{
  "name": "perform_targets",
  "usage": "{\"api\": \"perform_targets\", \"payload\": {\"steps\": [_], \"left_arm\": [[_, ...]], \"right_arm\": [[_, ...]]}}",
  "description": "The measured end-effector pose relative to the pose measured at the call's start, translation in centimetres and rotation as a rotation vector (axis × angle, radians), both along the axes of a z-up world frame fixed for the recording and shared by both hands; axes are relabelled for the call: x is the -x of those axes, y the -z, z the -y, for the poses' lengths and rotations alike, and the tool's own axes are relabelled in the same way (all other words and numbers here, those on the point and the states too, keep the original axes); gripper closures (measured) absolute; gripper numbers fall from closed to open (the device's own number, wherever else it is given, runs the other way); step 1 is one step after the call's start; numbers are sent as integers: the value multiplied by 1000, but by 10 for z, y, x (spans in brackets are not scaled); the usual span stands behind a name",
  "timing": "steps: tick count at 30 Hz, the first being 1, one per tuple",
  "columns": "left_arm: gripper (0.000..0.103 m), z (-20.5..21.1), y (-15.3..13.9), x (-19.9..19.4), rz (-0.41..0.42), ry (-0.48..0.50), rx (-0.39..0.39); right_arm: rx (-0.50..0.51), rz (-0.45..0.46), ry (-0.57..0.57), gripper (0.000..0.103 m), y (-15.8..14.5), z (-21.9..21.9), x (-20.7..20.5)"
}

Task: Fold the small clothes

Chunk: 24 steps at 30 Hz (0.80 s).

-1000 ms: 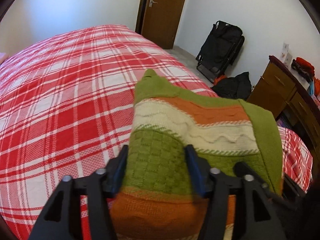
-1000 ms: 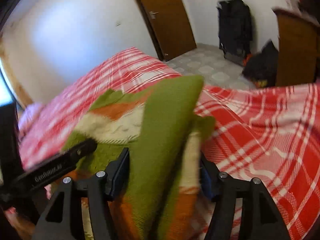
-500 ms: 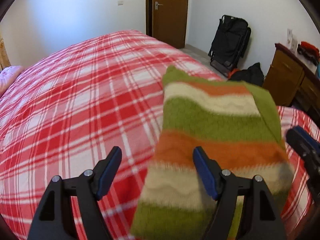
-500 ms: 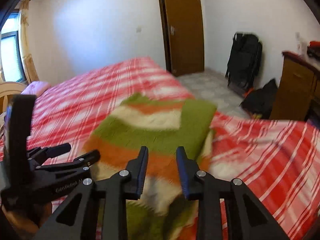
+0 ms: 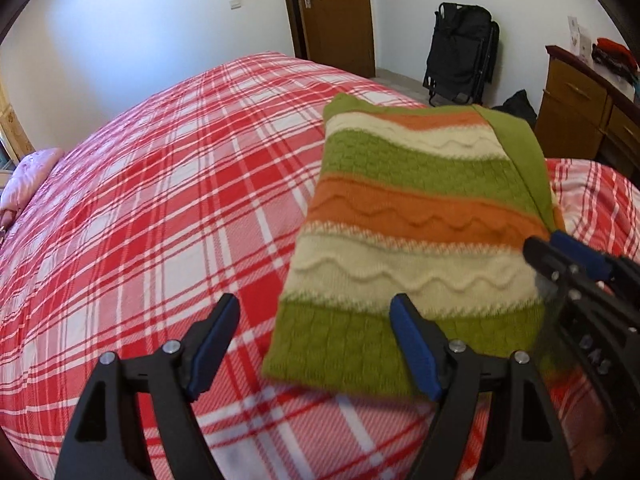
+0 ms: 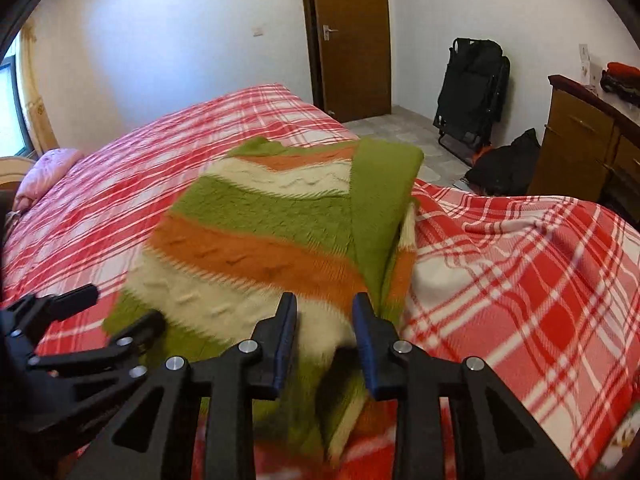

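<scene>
A folded knit sweater with green, orange and cream stripes lies flat on the red plaid bed. My left gripper is open and empty, just above the sweater's near left corner. My right gripper is open with a narrower gap and empty, over the sweater's near right edge. The right gripper also shows at the right edge of the left wrist view. The left gripper shows at the lower left of the right wrist view.
A wooden dresser stands right of the bed, with a black folded chair and a black bag on the floor by it. A brown door is behind. A pink pillow lies far left.
Both grippers let go of the sweater and drew back. The sweater dropped flat onto the bed. The left jaws opened wide.
</scene>
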State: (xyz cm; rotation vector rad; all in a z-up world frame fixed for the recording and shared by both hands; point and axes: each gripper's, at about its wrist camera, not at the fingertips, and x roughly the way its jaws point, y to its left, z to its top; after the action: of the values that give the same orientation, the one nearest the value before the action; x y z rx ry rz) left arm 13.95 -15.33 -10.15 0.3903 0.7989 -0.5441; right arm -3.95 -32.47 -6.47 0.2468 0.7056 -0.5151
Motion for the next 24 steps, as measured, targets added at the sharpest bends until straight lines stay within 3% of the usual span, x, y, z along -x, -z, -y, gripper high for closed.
{"api": "perform_targets", "payload": {"steps": [5,10,15,19,21,24], "left_arm": [[20,-7,11,8,-23,-17,-32],[20,-6,14,18,19,-15,-55],[20,-8,14,14,-9,-24,-48],[11,-10,16,9,-30,-39,-45],[9,-11,15,7,-32,-41,-44],[9,-10,7,4,-22,-38,-11]], "right_arm": [[-47,-58,-36,72,24,-14,9],[5,-60,-45,72,30,-24,10],[-98,-44,-53,72,25,-10,14],[-167,58,-23,72,2,4,30],[-126,125,4,72,-21,17,33],[-104,132,36,72,-41,45,18]]}}
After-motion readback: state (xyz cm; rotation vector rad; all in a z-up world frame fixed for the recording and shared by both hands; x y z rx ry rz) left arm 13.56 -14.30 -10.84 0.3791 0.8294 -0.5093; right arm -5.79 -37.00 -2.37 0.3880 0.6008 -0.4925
